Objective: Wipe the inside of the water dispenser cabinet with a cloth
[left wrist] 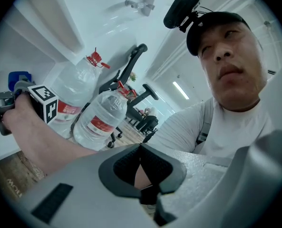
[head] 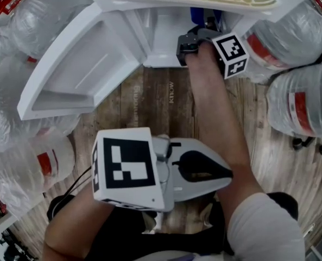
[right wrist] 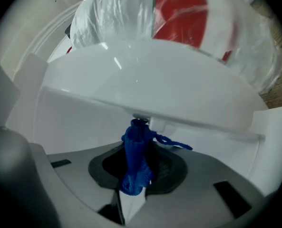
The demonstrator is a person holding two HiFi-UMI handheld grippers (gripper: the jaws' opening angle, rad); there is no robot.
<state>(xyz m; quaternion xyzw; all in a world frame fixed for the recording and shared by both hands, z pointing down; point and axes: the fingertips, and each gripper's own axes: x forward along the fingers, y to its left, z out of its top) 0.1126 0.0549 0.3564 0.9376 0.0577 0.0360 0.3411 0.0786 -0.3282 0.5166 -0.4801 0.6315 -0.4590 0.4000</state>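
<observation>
My right gripper [right wrist: 138,167] is clamping a bunched blue woven cloth [right wrist: 135,151] tightly between its jaws, and the cloth's tip is touching a white ledge inside the white plastic water dispenser cabinet [head: 159,43]. My left gripper [left wrist: 141,169] is hovering outside the cabinet above the wooden floor [head: 166,107], its jaws pressing together on nothing.

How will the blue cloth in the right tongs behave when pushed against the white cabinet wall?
Probably floppy: the blue cloth bunches into a soft wad between the shut right tongs, a loose thread trailing. It looks light and should flatten against the cabinet wall rather than resist. Its rough weave likely keeps it from slipping out.
</observation>
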